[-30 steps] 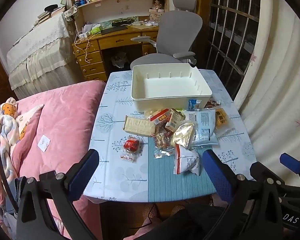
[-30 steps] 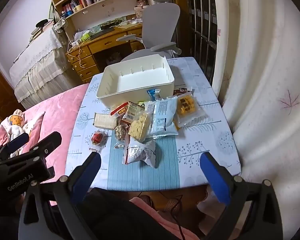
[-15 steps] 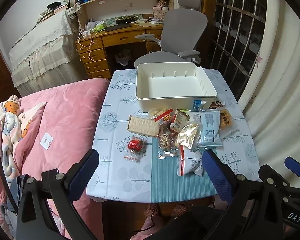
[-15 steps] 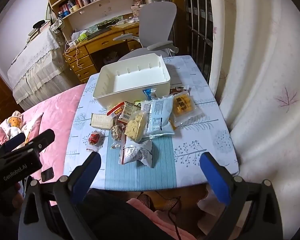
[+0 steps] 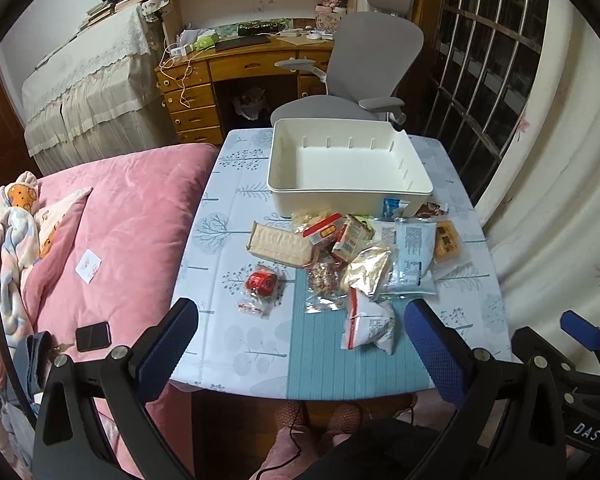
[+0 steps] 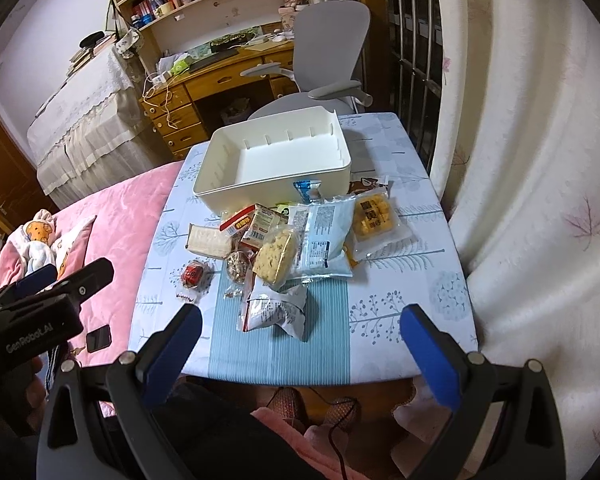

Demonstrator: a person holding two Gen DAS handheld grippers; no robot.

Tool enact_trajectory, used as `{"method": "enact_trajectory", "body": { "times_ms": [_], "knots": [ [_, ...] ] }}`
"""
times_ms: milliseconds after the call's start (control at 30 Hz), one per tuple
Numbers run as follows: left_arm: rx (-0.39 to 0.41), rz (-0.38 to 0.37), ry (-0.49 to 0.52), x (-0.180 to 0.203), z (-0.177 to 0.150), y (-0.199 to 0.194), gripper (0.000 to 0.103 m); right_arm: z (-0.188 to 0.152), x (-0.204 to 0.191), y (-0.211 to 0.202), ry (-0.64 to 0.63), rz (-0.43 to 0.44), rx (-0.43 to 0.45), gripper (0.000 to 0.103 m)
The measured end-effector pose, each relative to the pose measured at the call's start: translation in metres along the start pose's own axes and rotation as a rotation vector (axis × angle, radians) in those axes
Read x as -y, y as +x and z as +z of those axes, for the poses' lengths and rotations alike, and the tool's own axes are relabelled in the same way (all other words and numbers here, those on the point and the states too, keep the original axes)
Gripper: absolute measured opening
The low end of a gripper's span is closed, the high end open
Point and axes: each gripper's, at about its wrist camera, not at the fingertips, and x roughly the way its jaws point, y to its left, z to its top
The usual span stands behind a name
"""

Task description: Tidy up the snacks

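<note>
- The left wrist view looks forward and down from off the near edge of the table, well back from it, bed at left of frame.
- The right wrist view does likewise, curtain filling its right.
- Both share the table, white bin and snack pile.

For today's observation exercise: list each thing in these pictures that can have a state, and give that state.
left gripper: open, holding nothing.
right gripper: open, holding nothing.
white bin: upright, empty.
snack packets: piled on the table, outside the bin.
red-wrapped snack: lying apart, left of the pile.
white bag: lying nearest the grippers.
</note>
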Motion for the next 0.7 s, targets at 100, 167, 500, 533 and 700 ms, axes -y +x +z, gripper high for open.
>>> {"method": "enact_trajectory", "body": {
  "times_ms": [100,167,500,533,700],
  "knots": [
    [0.009,-0.004,-0.017,0.004,-0.003,-0.003,0.102,0.002,0.004,0.002,-0.012,0.025,-0.004,0.100],
    [0.016,-0.009,-0.032,0.007,-0.005,-0.005,0.102,0.003,0.008,0.004,-0.019,0.056,-0.001,0.100],
    [-0.006,0.023,-0.118,0.008,-0.027,-0.004,0.102,0.001,0.020,0.021,-0.063,0.142,-0.006,0.100],
    [-0.012,0.028,-0.127,0.007,-0.029,-0.003,0.102,0.001,0.021,0.022,-0.067,0.147,-0.009,0.100],
    [-0.016,0.040,-0.159,0.005,-0.035,0.000,0.102,-0.002,0.023,0.027,-0.092,0.160,-0.021,0.100]
  ]
}}
